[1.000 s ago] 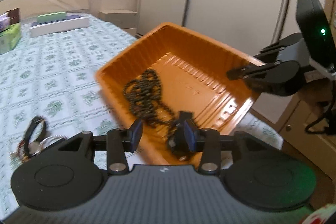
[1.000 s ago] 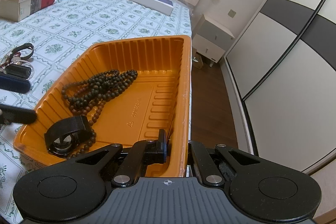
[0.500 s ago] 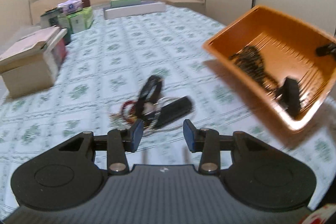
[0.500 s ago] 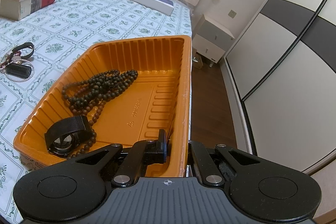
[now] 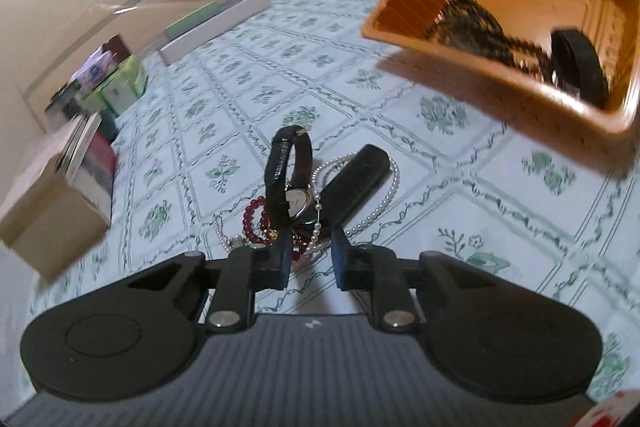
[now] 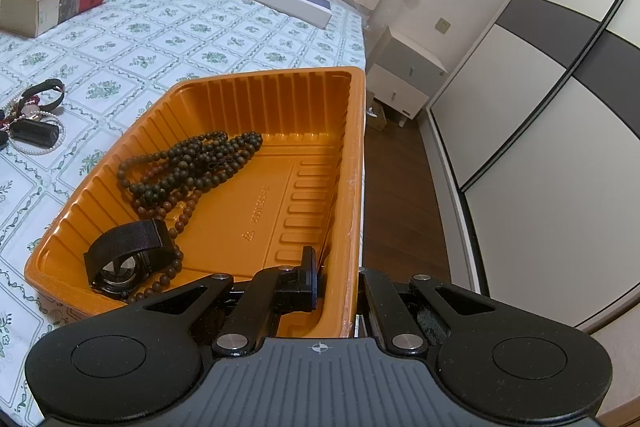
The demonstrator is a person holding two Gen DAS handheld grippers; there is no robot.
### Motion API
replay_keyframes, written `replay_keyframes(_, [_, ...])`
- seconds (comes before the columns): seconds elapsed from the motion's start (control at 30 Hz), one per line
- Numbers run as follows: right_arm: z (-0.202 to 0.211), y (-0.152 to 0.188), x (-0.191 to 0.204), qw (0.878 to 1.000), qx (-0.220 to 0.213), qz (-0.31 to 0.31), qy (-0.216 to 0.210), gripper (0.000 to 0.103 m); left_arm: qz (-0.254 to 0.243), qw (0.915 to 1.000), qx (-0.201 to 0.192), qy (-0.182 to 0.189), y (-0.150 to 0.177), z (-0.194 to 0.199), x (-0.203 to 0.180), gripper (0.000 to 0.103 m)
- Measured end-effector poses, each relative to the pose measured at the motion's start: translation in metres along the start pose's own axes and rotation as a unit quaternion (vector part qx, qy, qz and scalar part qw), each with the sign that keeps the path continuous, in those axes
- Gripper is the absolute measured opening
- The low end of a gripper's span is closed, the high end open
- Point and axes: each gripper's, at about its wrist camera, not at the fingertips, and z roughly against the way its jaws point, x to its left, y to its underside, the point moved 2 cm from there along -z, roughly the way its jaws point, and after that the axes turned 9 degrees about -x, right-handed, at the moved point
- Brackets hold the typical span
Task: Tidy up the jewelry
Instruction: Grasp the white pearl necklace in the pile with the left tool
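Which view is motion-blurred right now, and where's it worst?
Left wrist: smeared toward the edges, worst on the orange tray and the boxes at left; the watch at centre stays fairly crisp. Right wrist: sharp throughout, beads readable, only fisheye bending of the wardrobe lines.

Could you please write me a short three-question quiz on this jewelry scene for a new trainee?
1. True or false: the right gripper is clamped on the wall of the orange tray.
2. Which item lies inside the tray? A) dark bead necklace B) pearl necklace C) red bead bracelet
3. Fill in: in the pile on the tablecloth, the leather-strap watch lies beside a black ____.

Key
1. True: one finger is inside the wall, the other outside.
2. A; a black-strap watch lies there too.
3. Case. The left gripper is at this pile.
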Motion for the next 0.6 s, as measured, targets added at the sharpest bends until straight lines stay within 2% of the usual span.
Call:
replay_keyframes(0.13, [0.000,0.000,0.000,1.000,0.000,0.000,0.000,0.004,-0.027,0.9996,0.007,0.000,0.001,-0.004,-0.002,0.003])
replay_keyframes(0.33, [0.000,0.000,0.000,1.000,0.000,0.000,0.000,0.004,-0.009,0.9999,-0.006,0.004,-0.007,0.012,0.004,0.002])
replay_keyframes(0.5, [0.000,0.000,-0.001,1.000,0.000,0.001,0.000,0.004,0.018,0.9990,-0.041,0.002,-0.028,0.038,0.013,0.002])
replay_keyframes(0.6, [0.000,0.000,-0.001,1.000,0.000,0.000,0.000,0.004,0.056,0.9961,-0.067,0.012,-0.043,0.055,0.020,0.002])
